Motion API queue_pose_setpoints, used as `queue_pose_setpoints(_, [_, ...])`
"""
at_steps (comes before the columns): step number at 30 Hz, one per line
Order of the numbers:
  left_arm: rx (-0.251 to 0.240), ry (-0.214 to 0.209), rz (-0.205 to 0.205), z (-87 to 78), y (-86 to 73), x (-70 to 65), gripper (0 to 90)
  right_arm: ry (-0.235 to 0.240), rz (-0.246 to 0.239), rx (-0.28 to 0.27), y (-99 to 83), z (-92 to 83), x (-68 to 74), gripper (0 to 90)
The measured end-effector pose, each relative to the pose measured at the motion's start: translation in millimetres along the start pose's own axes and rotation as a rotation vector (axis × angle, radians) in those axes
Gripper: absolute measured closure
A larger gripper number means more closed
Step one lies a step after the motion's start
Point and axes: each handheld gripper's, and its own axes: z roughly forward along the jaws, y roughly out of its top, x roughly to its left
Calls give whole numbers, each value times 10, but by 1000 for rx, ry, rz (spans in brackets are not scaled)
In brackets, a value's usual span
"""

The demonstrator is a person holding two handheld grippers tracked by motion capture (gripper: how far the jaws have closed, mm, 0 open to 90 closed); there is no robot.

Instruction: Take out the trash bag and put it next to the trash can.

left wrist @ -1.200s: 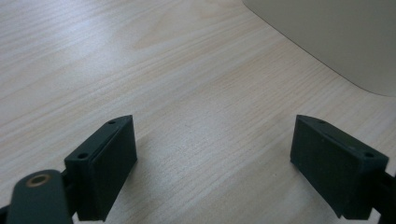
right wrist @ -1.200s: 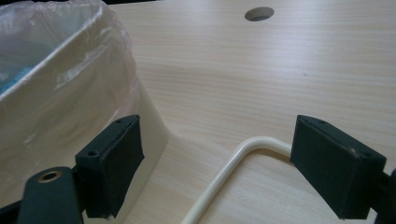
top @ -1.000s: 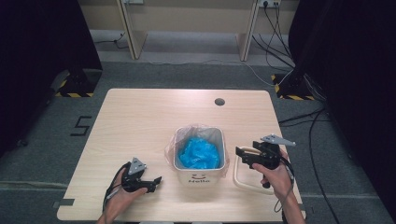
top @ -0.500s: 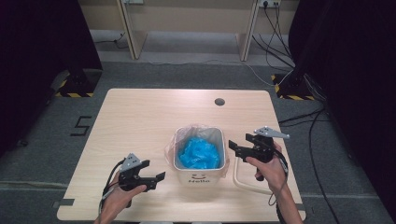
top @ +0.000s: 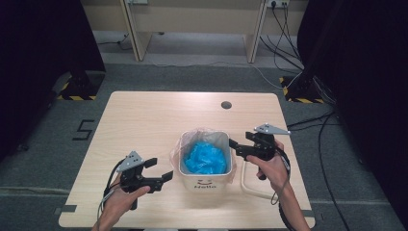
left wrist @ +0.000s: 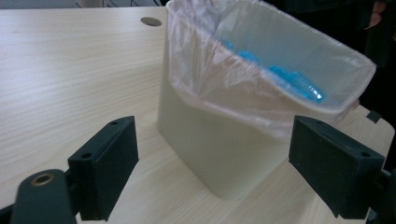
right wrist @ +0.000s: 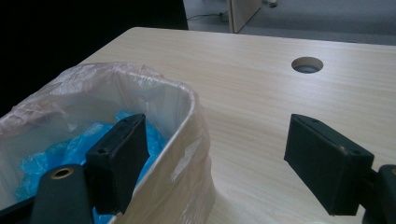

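A small cream bin (top: 205, 179) with a face printed on its front stands at the table's middle front. A thin clear bag (left wrist: 219, 79) lines it and folds over the rim. Crumpled blue plastic (top: 206, 158) lies inside. My left gripper (top: 162, 168) is open just left of the bin; in the left gripper view (left wrist: 212, 163) the bin's corner (left wrist: 224, 158) stands between the wide jaws, untouched. My right gripper (top: 235, 148) is open at the bin's right rim. In the right gripper view (right wrist: 217, 158) one jaw hangs over the blue plastic (right wrist: 70, 149) and the other outside the bagged rim (right wrist: 187, 126).
A round cable hole (top: 226, 104) sits near the table's far edge. A pale loop (top: 248, 185) lies on the table right of the bin, under my right hand. Cables run over the floor beyond the right edge.
My right gripper has moved left and forward to the bin's right rim. My left gripper has edged forward toward the bin's left side. Both stay open.
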Motion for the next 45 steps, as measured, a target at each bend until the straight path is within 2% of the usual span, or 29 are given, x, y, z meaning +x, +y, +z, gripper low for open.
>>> queue_pose_setpoints(7, [-4,-34,-5,64,106,-93,148,6,-34,17,90,67,43,256])
queue_pose_setpoints(20, [19,-84,-17,187,126,-219,148,14,-96,56,188,252,117,348])
queue_pose_setpoints(25, [25,-88,-19,224,131,-234,147,9,-104,70,227,324,125,390])
queue_pose_setpoints(28, [23,-99,-43,238,136,-228,145,10,-105,76,248,363,130,427])
queue_pose_setpoints(32, [22,-101,-40,247,154,-243,146,12,-110,84,266,418,137,469])
queue_pose_setpoints(37, [29,-106,-35,273,177,-274,156,4,-127,123,255,482,141,525])
queue_pose_setpoints(45, [53,-105,-44,314,141,-308,153,17,-156,192,171,556,127,674])
